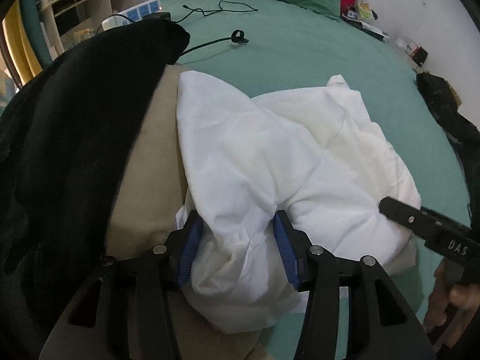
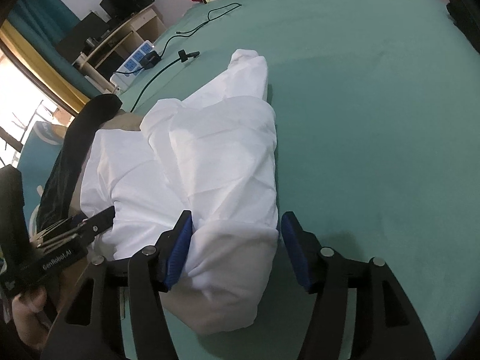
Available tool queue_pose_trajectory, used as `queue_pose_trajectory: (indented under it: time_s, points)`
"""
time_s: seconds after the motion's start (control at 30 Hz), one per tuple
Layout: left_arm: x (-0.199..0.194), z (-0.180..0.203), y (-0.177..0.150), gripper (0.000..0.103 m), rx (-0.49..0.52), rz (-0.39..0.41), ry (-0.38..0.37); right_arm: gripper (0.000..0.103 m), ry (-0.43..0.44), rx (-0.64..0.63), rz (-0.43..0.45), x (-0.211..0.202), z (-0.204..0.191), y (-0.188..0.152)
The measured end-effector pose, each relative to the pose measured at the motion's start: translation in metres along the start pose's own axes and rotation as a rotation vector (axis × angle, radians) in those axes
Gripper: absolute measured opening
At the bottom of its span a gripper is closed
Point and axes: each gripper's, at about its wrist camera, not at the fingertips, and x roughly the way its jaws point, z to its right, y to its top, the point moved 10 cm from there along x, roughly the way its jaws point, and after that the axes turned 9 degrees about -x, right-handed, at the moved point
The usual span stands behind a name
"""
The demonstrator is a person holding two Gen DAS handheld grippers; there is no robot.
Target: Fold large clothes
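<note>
The white garment (image 1: pixel 300 156) lay bunched on the green bed (image 1: pixel 300 51), partly over a tan cloth (image 1: pixel 144 186) beside a black garment (image 1: pixel 75 138) at the bed's left edge. The left gripper (image 1: pixel 237 225) stood wide with a fold between its pads. The right gripper (image 2: pixel 237 225) stood wide around another bunch, only its left pad touching.

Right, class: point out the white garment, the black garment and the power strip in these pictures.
white garment (image 2: pixel 216 162): right wrist view, on the middle of its bunched top layer.
black garment (image 1: pixel 75 126): left wrist view, on its broad dark middle.
power strip (image 2: pixel 136 60): right wrist view, on its blue-socketed top face.
</note>
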Motion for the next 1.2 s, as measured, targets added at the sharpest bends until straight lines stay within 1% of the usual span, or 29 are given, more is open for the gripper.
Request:
queue_pose_trajectory:
  time_s: [0.23,0.3,0.33,0.37,0.57,0.7,0.83,1.0,1.2]
  points:
    - [-0.005,-0.007,-0.013,0.052,0.022,0.022,0.044,0.060,-0.028,-0.027,-0.005,-0.013,0.000,-0.001]
    - [-0.009,-0.009,-0.016,0.052,0.018,0.023,0.051,0.069,-0.039,-0.044,-0.015,-0.018,0.001,-0.003]
    - [-0.012,-0.010,-0.018,0.052,0.015,0.021,0.052,0.076,-0.049,-0.052,-0.018,-0.021,0.002,-0.004]
    - [-0.014,-0.011,-0.019,0.052,0.011,0.021,0.052,0.078,-0.056,-0.060,-0.019,-0.023,0.004,-0.004]
    - [-0.021,-0.017,-0.028,0.052,-0.026,0.012,0.049,0.080,-0.072,-0.106,-0.042,-0.039,0.014,-0.015]
    - [-0.023,-0.018,-0.036,0.052,-0.034,0.008,0.059,0.080,-0.073,-0.102,-0.058,-0.047,0.023,-0.024]
    - [-0.030,-0.017,-0.042,0.052,-0.059,0.004,0.060,0.080,-0.070,-0.096,-0.053,-0.059,0.027,-0.030]
    - [-0.049,-0.016,-0.052,0.052,-0.112,0.032,0.039,0.080,-0.068,-0.101,-0.056,-0.070,0.031,-0.040]
    - [-0.067,-0.007,-0.067,0.052,-0.120,0.058,0.048,0.080,-0.059,-0.099,-0.048,-0.086,0.035,-0.050]
